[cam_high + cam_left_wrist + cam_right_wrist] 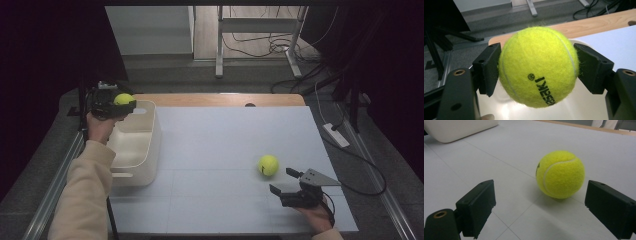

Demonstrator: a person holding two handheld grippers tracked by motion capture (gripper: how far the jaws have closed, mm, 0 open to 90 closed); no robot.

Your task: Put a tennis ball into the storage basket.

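So the biggest thing here is the table (220, 200), topped with a white board that has a strip of bare wood showing along the far edge. On its left side sits a cream plastic bin (145, 150) with rounded corners and a handle cutout in the near wall, and from the right gripper view you can see a corner of it off in the upper left. The person's left sleeve (87, 195) comes up from the bottom left of the high view, pale beige, and the hand at the end of it has the left gripper (112, 102) up over the far left corner of the bin. That gripper is clamped on a tennis ball (537, 66), both black pads pressed into the fuzz on either side, and in the left gripper view the bin's pale inside shows right underneath the ball, with some black lettering readable on the felt. Over on the right, the right gripper (287, 182) rests low near the front edge of the board, jaws spread wide and gripping nothing. A second tennis ball (560, 173) sits on the board just ahead of it, lined up roughly between the two pads but not touching either one, well apart from the bin. Cables and a metal stand are on the floor past the table.
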